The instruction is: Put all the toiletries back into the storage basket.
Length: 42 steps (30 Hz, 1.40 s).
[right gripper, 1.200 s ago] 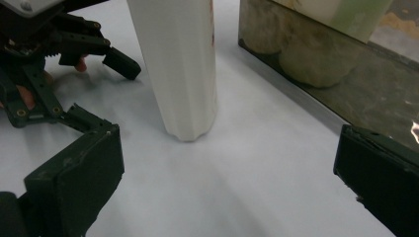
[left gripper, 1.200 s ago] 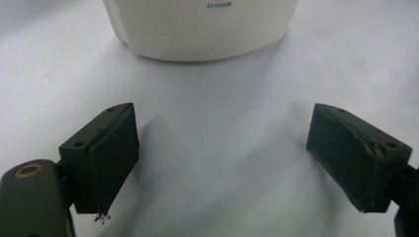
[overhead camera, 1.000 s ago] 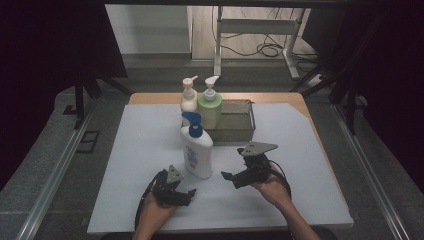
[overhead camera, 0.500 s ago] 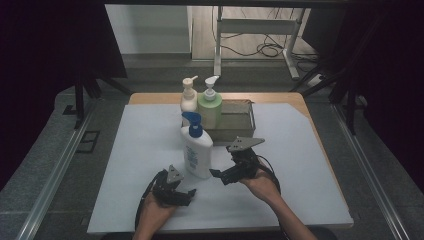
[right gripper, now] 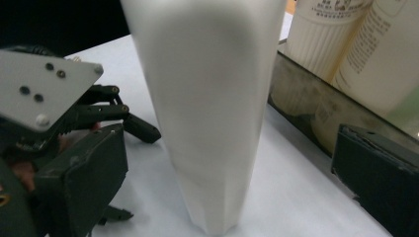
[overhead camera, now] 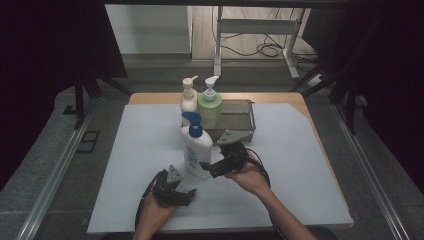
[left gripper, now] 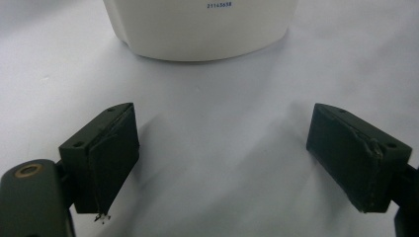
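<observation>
From the high view, a white bottle with a blue pump (overhead camera: 194, 147) stands upright near the middle of the white-covered bench (overhead camera: 300, 165), just in front of a metal tray (overhead camera: 239, 120) where a cream bottle (overhead camera: 189, 98) and a green bottle (overhead camera: 210, 106) stand. The right gripper (overhead camera: 206, 167) reaches the white bottle's lower side; the left gripper (overhead camera: 186, 195) lies on the bench close by. In the left gripper view its fingers (left gripper: 106, 153) are spread wide, nothing between them, the bottle's base (left gripper: 200, 27) ahead. In the right gripper view the fingers (right gripper: 84, 177) are spread around the bottle's body (right gripper: 207, 113) without pressing it.
</observation>
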Each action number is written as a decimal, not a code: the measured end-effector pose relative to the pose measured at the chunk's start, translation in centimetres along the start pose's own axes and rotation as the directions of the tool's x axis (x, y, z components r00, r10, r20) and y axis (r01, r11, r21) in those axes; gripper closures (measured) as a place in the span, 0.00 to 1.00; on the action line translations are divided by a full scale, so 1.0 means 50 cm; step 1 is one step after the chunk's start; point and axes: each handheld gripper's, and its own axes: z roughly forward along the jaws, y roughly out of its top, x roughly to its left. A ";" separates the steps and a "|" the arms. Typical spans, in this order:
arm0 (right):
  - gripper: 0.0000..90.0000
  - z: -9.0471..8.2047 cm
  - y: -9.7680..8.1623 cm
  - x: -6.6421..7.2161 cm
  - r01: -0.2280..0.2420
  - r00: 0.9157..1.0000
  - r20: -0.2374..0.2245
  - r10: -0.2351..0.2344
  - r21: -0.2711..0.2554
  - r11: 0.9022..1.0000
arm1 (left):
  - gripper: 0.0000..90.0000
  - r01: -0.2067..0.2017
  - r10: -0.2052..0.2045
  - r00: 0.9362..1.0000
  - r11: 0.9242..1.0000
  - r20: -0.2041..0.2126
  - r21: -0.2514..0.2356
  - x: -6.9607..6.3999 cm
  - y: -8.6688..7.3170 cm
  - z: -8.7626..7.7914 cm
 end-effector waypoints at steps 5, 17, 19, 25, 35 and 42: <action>0.07 0.010 0.012 0.002 0.013 1.000 -0.003 -0.013 -0.011 1.000 | 0.14 0.001 -0.001 1.000 1.000 0.000 -0.001 0.000 0.000 0.000; 0.15 0.034 0.039 0.010 0.024 1.000 -0.008 -0.024 -0.028 0.999 | 0.14 0.002 -0.002 1.000 1.000 0.001 -0.002 0.000 0.000 0.000; 0.16 0.039 0.041 0.011 0.027 1.000 -0.006 -0.027 -0.028 0.999 | 0.14 0.003 -0.003 1.000 1.000 0.002 -0.003 0.000 0.000 0.001; 0.24 0.056 0.047 0.014 0.039 0.999 -0.006 -0.039 -0.019 0.999 | 0.14 0.003 -0.003 1.000 1.000 0.001 -0.002 0.000 0.000 0.001; 0.39 0.067 0.050 0.015 0.046 0.999 -0.008 -0.046 -0.028 0.999 | 0.14 0.002 -0.002 1.000 1.000 0.001 -0.002 0.000 0.000 0.001; 0.41 0.066 0.057 0.020 0.051 0.999 0.011 -0.051 -0.003 0.999 | 0.14 0.001 -0.001 1.000 1.000 0.001 -0.002 0.000 0.000 0.001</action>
